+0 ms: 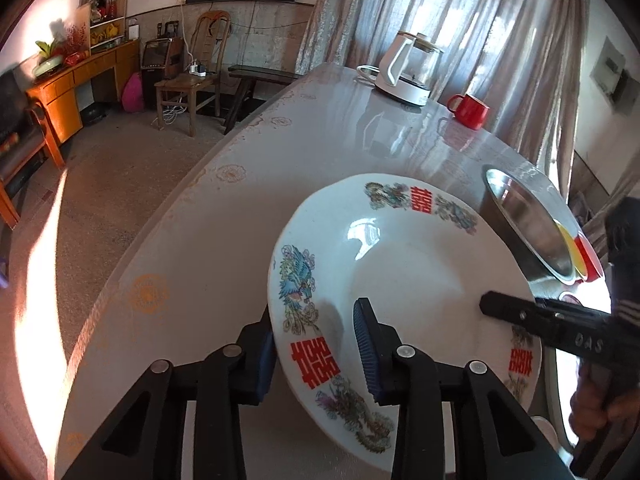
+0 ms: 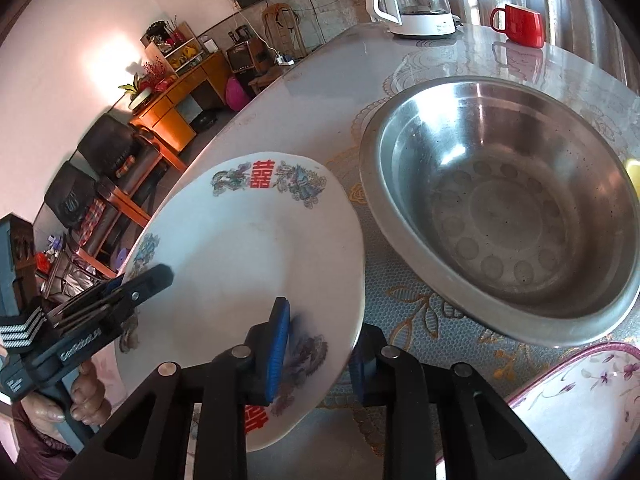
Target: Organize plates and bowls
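Observation:
A white plate (image 1: 400, 256) with red characters and bird patterns on its rim is held between both grippers, tilted over the table. My left gripper (image 1: 316, 320) is shut on its near rim, one pad on top and one underneath. My right gripper (image 2: 322, 320) is shut on the opposite rim of the same plate (image 2: 240, 240) in the same way. Each gripper shows in the other's view: the right one's fingertip (image 1: 486, 304) and the left one's fingertip (image 2: 160, 276) both lie on the plate. A large steel bowl (image 2: 500, 208) stands empty just right of the plate.
A floral plate (image 2: 580, 400) lies at the near right. A white kettle (image 2: 412, 0) and a red mug (image 2: 520, 24) stand at the table's far end. Yellow and red bowls (image 1: 580, 256) peek out behind the steel bowl (image 1: 520, 216). The table edge (image 1: 192, 184) runs along the left.

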